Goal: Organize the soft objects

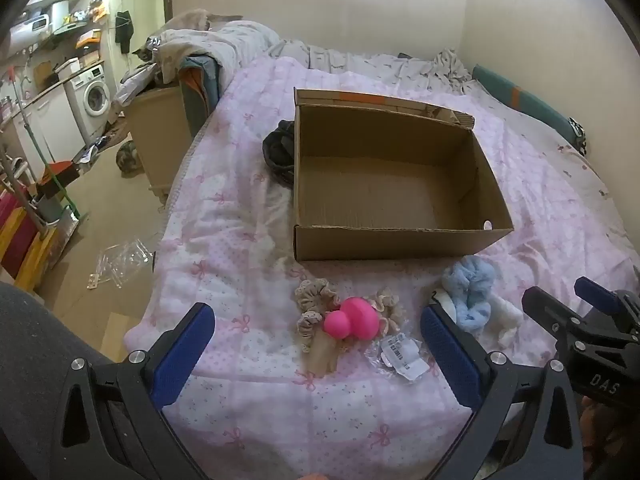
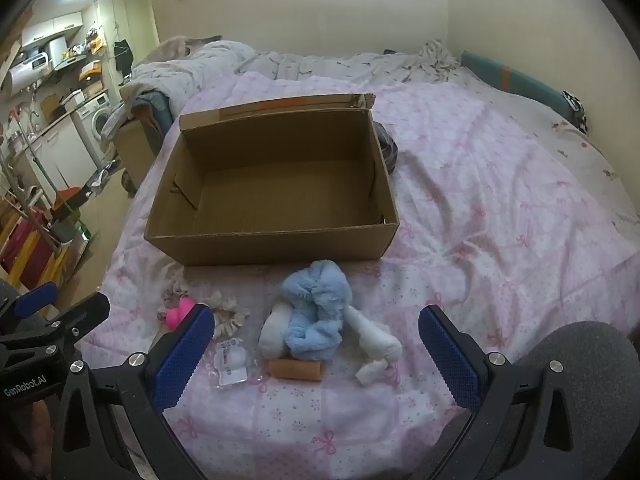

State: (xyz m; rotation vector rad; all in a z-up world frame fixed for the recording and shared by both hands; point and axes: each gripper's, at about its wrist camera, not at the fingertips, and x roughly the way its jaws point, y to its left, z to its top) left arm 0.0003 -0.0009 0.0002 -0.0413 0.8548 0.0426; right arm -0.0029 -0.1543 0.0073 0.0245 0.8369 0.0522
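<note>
An empty cardboard box (image 1: 384, 240) (image 2: 272, 246) stands open on the pink bedspread. In front of it lie a pink rubbery toy (image 1: 352, 318) (image 2: 179, 314), beige scrunchies (image 1: 316, 292) (image 2: 230, 306), a fluffy blue plush (image 1: 472, 294) (image 2: 316, 312) with white soft pieces (image 2: 376, 336), a tan roll (image 2: 295, 370) and a clear plastic packet (image 1: 400, 354) (image 2: 230, 364). My left gripper (image 1: 318, 330) is open above the pink toy and scrunchies, touching nothing. My right gripper (image 2: 316, 334) is open, hovering over the blue plush. Each gripper shows at the other view's edge.
A dark bundle (image 1: 280, 152) (image 2: 387, 148) lies against the box's far side. Rumpled bedding (image 1: 240, 40) is piled at the head of the bed. The bed's left edge drops to a floor with a wooden cabinet (image 1: 160, 136) and clutter; a washing machine (image 1: 90, 96) stands beyond.
</note>
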